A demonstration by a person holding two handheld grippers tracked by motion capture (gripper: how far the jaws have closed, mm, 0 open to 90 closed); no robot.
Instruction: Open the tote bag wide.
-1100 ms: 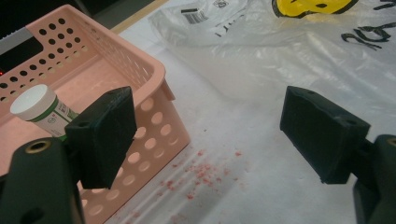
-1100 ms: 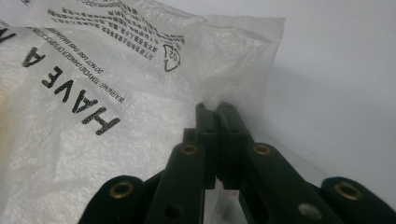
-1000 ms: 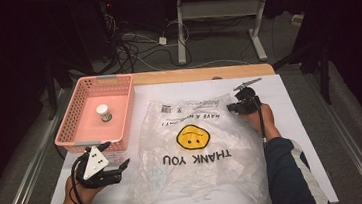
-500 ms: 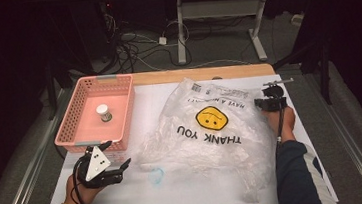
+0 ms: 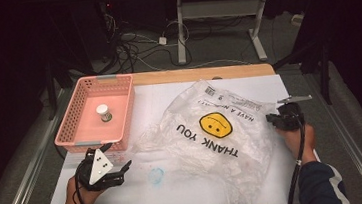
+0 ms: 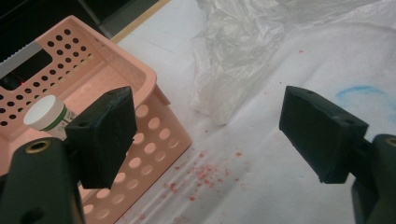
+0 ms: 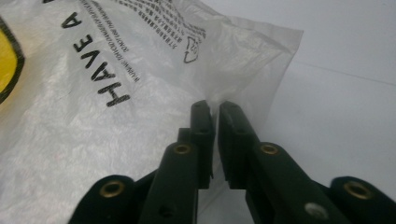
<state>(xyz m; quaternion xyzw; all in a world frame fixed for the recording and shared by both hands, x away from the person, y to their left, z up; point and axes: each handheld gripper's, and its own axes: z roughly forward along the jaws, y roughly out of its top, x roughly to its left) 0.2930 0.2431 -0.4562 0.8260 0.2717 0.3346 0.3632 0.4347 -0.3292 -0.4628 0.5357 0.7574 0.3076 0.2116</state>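
1. Right tool (image 5: 277,119) sits at the right edge of the plastic bag (image 5: 222,138); its jaws have just been easing apart, and in the right gripper view a thin fold of bag film runs into the narrow gap between them; whether the pads press on it, I cannot tell.
2. The bag lies spread across the middle of the white surface (image 5: 177,192), smiley print facing up.
3. Left tool (image 5: 117,169) is released, jaws wide with nothing between them, hovering just beside the pink basket (image 5: 71,127); a small white-capped bottle (image 5: 103,112) stands inside that basket.
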